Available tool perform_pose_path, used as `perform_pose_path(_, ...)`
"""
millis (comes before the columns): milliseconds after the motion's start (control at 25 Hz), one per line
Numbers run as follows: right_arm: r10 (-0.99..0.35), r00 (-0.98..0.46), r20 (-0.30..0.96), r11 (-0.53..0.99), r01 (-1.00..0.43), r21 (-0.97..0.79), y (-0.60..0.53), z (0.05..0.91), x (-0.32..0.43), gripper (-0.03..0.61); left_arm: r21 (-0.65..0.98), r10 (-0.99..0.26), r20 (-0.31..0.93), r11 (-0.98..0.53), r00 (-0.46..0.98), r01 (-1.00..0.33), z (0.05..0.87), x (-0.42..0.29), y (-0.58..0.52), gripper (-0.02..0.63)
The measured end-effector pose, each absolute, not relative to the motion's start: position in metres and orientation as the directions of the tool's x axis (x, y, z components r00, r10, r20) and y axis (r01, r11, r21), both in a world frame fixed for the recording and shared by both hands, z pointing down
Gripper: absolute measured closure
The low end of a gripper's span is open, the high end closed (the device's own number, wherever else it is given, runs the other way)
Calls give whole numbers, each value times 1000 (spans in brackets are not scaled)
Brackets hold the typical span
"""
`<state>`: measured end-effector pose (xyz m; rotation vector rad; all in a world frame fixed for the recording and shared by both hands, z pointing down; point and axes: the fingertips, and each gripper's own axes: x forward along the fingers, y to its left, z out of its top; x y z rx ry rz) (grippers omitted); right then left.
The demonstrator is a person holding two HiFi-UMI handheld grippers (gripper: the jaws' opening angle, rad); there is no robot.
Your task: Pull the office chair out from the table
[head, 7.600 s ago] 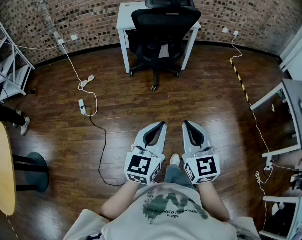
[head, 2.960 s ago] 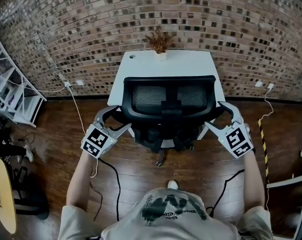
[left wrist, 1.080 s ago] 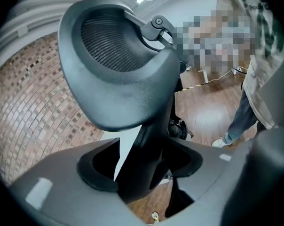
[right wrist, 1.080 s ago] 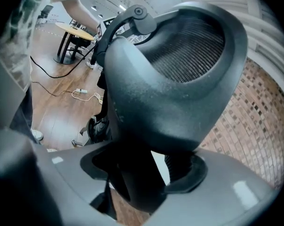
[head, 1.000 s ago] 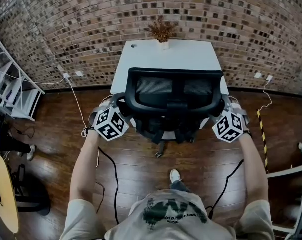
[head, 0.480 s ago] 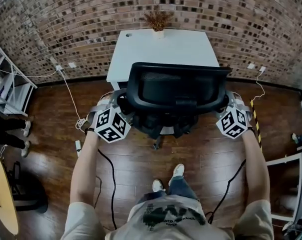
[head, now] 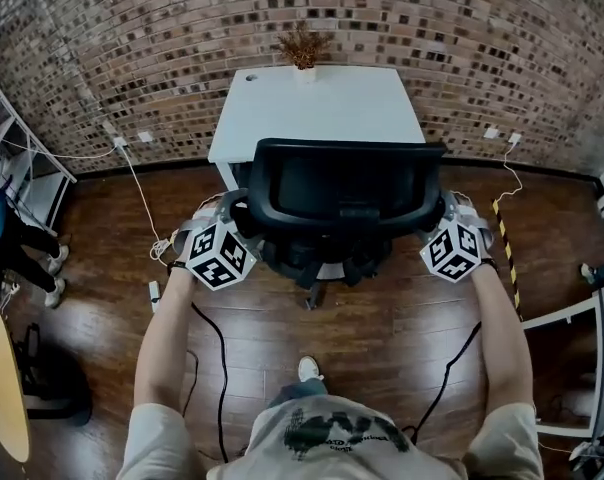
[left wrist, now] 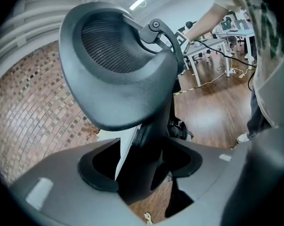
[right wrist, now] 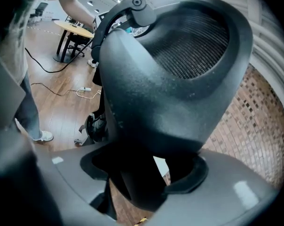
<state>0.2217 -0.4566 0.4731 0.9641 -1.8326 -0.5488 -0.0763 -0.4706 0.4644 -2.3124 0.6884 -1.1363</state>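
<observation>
Head view shows the office chair (head: 337,193) standing at the near edge of the white table (head: 312,108), its back turned toward the person, on a wooden floor (head: 382,328). Left gripper (head: 225,230) sits at the left side of the backrest and right gripper (head: 444,230) at the right side. In each gripper view the jaws stand wide and closed round a dark upright part of the chair's frame.
</observation>
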Motion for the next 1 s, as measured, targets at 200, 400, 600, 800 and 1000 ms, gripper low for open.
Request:
perform_pose_path(200,-808,-231,542,588,-368,720,-427,473,228,278,-594,-620,588,-767,519,-243,464,-70,-434,317)
perform_pose_path(400,-816,-241,525,577,-366,730,-392,472,231,278,-590,-625,597,-767,502,-253,464,-67,-399,313)
perform_pose_path(600,-821,-248,515,571,-363,736,-350,471,232,279,-597,-632,596,-761,495,-253,464,-65,-357,314)
perform_pose_path(800,-826,-250,505,564,-358,744,-306,472,228,281,-596,-632,605,-763,484,-252,466,-69,-314,314)
perform_pose_path(1000,-834,-241,497,552,-358,753,-264,472,226,281,-593,-626,609,-767,486,-245,468,-72,-271,316)
